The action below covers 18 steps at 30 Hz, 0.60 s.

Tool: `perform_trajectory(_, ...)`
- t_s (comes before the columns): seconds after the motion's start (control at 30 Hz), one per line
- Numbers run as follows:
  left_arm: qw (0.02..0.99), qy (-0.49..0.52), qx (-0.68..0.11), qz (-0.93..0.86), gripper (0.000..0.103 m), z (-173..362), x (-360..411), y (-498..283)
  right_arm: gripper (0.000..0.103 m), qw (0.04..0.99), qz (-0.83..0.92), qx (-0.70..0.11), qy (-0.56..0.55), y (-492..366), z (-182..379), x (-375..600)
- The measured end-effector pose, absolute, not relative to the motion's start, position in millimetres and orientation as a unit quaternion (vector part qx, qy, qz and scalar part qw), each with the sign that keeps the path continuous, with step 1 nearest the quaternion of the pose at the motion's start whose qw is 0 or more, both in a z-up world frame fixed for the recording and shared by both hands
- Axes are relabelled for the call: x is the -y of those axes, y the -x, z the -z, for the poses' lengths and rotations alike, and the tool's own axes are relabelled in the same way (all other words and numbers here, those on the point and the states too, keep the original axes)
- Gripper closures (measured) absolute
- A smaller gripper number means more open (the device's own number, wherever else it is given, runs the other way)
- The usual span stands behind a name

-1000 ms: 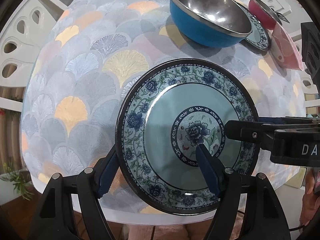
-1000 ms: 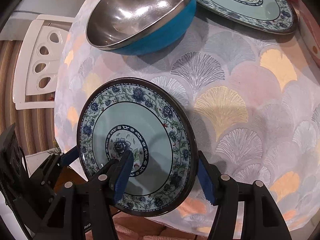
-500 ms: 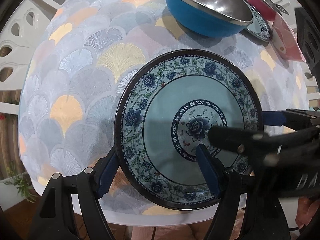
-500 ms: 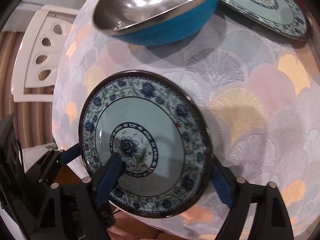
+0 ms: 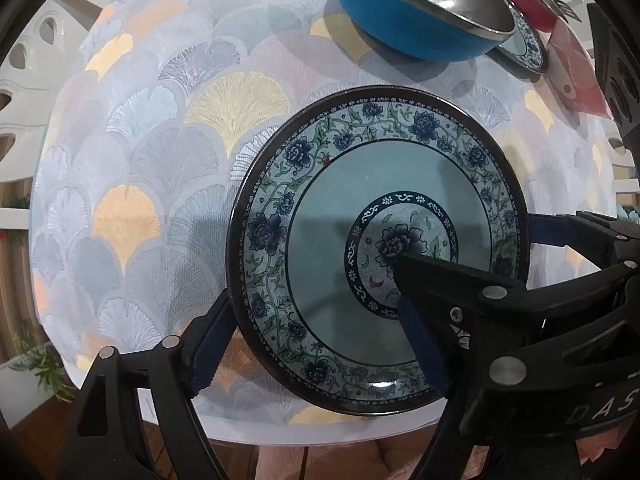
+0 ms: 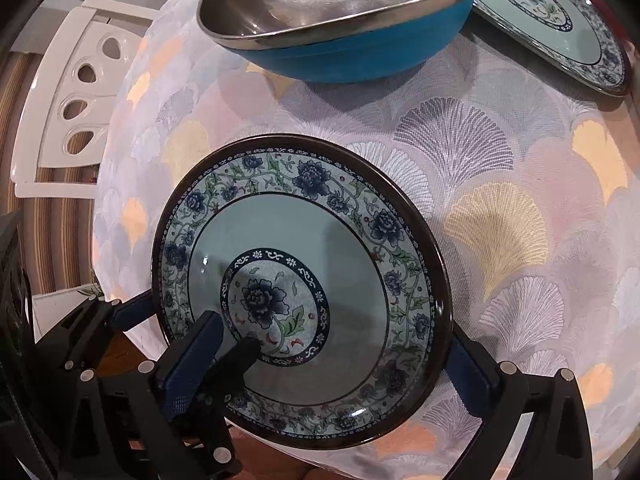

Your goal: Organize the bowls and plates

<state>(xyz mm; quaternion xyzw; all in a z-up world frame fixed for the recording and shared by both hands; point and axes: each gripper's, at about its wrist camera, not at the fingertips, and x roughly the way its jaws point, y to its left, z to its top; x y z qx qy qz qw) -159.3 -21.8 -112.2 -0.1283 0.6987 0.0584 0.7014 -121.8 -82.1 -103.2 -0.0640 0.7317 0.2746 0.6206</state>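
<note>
Plate (image 5: pixel 376 256) between both grippers' opening jaws.
Left gripper (image 5: pixel 316 344) and right gripper (image 6: pixel 332 364) straddle its rim at lower frame, pads wide.

The surface (image 5: pixel 160 168) lay bare left of the floral plate (image 5: pixel 360 184); the blue bowl (image 5: pixel 400 28) blocked the far side, a second plate (image 6: pixel 560 20) beyond.

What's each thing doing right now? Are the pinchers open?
near plate: face up, empty, lying on the tablecloth.
blue bowl: upright, empty.
far plate: face up, partly hidden.
left gripper: jaws opening, astride the near plate's rim.
right gripper: jaws opening, astride the same rim.
</note>
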Motion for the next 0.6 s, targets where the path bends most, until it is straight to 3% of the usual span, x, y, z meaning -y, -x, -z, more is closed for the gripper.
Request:
perform_trajectory(0.33,0.683,0.14,-0.715,-0.04,0.004,129,7,141,0.0,0.631,-0.263,-0.728,0.047,123,103,79)
perform_trajectory(0.6,0.676,0.14,-0.723,-0.035,0.001,142,2,121,0.0,0.63,-0.262,-0.73,0.033,122,101,86)
